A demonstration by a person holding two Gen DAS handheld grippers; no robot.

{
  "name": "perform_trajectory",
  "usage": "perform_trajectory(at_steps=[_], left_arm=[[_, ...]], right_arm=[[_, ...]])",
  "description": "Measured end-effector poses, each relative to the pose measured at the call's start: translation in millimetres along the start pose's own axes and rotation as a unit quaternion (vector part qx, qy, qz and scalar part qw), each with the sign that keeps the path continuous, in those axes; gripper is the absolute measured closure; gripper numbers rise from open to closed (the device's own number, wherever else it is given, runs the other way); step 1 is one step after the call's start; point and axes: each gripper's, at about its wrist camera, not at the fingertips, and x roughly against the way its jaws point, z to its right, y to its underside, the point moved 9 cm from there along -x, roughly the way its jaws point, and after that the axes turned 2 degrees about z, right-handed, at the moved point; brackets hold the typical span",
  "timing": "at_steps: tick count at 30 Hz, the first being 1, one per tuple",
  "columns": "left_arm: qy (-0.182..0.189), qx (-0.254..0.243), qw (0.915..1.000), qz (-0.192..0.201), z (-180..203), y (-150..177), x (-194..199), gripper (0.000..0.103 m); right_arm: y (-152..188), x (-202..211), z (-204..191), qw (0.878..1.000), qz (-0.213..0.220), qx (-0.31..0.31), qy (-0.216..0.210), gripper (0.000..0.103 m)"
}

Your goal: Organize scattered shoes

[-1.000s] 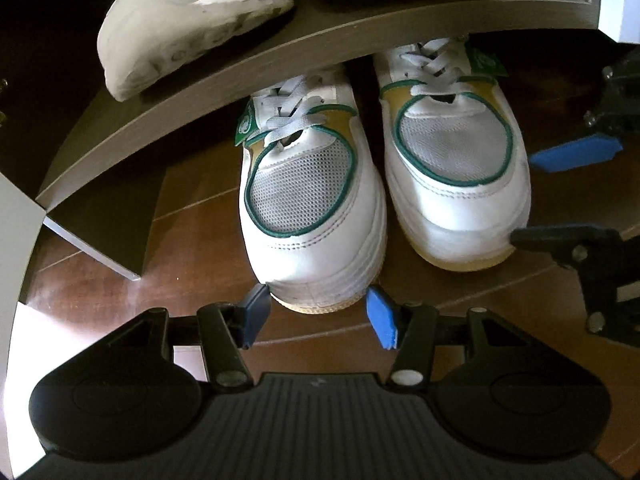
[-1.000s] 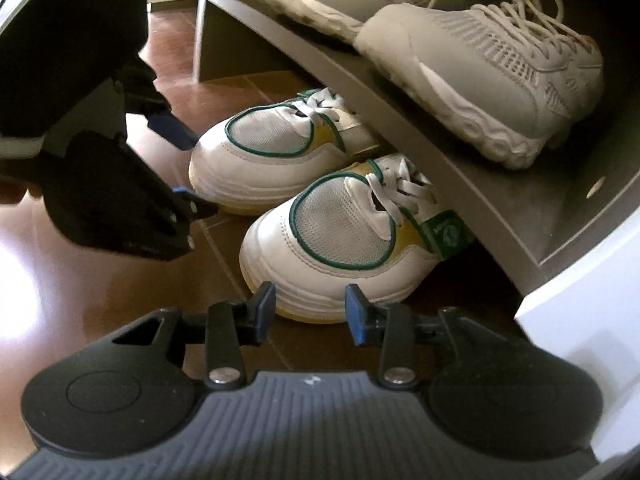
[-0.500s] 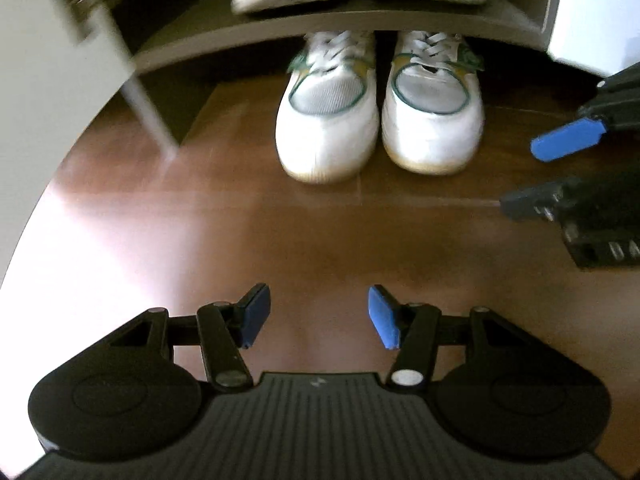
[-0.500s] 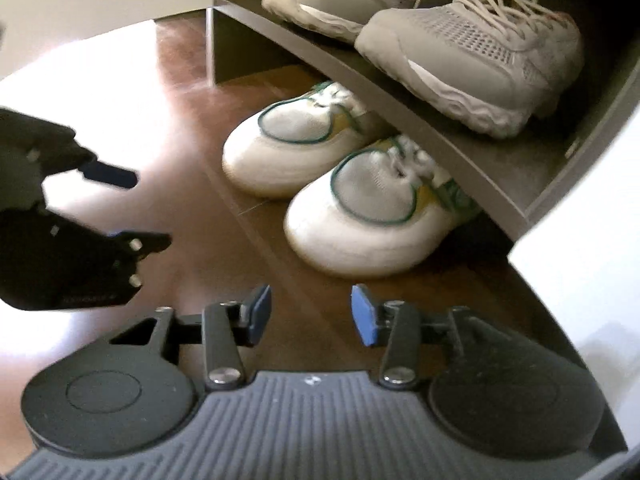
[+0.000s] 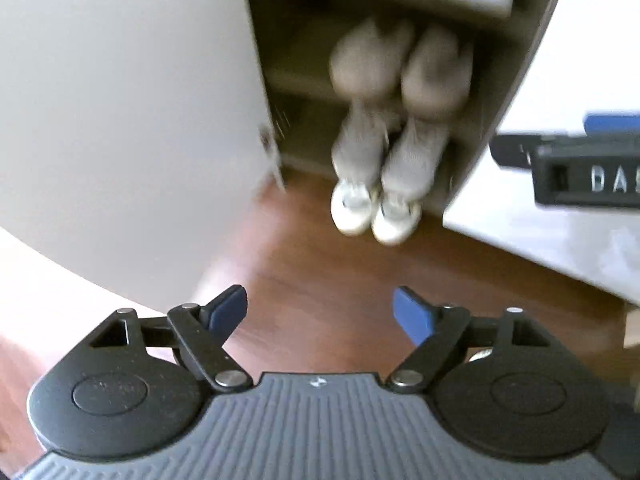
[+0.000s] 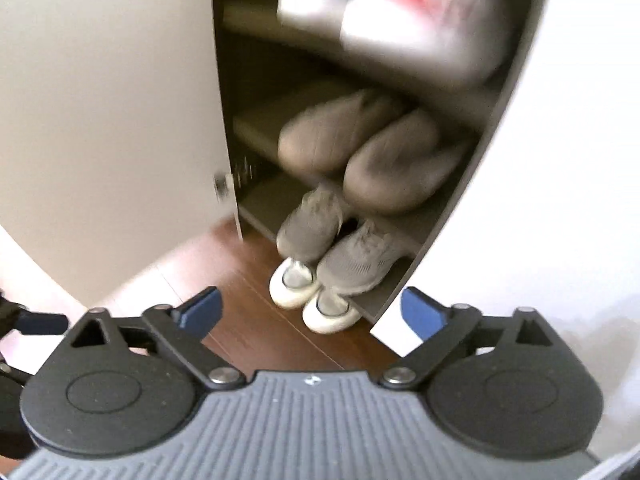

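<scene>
A pair of white sneakers with green trim (image 5: 374, 208) (image 6: 312, 292) stands on the wood floor, heels under the lowest shelf of an open shoe cabinet. A grey pair (image 5: 394, 152) (image 6: 332, 240) sits on the shelf above, another grey pair (image 5: 400, 68) (image 6: 360, 148) higher, and red-and-white shoes (image 6: 392, 12) on top. My left gripper (image 5: 320, 314) is open and empty, well back from the cabinet. My right gripper (image 6: 312, 312) is open and empty too. The right gripper also shows at the right edge of the left wrist view (image 5: 576, 160). Both views are motion-blurred.
The cabinet's white door (image 5: 120, 100) (image 6: 104, 100) stands open on the left. A white cabinet panel (image 5: 560, 232) (image 6: 560, 160) is on the right. Dark wood floor (image 5: 328, 272) lies between the grippers and the cabinet.
Both grippers have pulled far back and up from the white sneakers, and their jaws have opened wider. The upper shelves and the open door have come into view.
</scene>
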Motion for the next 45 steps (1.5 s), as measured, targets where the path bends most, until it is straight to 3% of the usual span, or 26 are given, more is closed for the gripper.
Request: perform_trajectory(at_steps=[4,8,12,16,27,37,45], left_arm=[[0.001,-0.016,0.9987,0.048,-29,-18,96,0.02],[0.009,-0.051,0.9977,0.044,-62,-1,173,0.02],[-0.003,-0.106,0.9934,0.043,-90,23,240,0.02],[-0.003,-0.096,0.9948,0.033,-104,45,286,0.018],[0.012,-0.083,0.9959,0.035,-111,61,340,0.017],[0.012,-0.065,0.9971,0.037,-136,69,354,0.017],[0.013,-0.061,0.997,0.045,-148,60,356,0.017]], right_arm=[[-39,95,-17,0.995,0.06,-0.038,0.07,0.001],[-35,195,-44,0.975,0.108,-0.109,0.161,0.001],[-20,264,-81,0.967,0.098,-0.186,0.147,0.001],[-17,309,-114,0.965,0.085,-0.204,0.142,0.001],[-14,381,-151,0.959,0.096,-0.219,0.152,0.001],[-1,386,-173,0.961,0.082,-0.201,0.172,0.001],[2,380,-188,0.967,0.06,-0.185,0.164,0.001]])
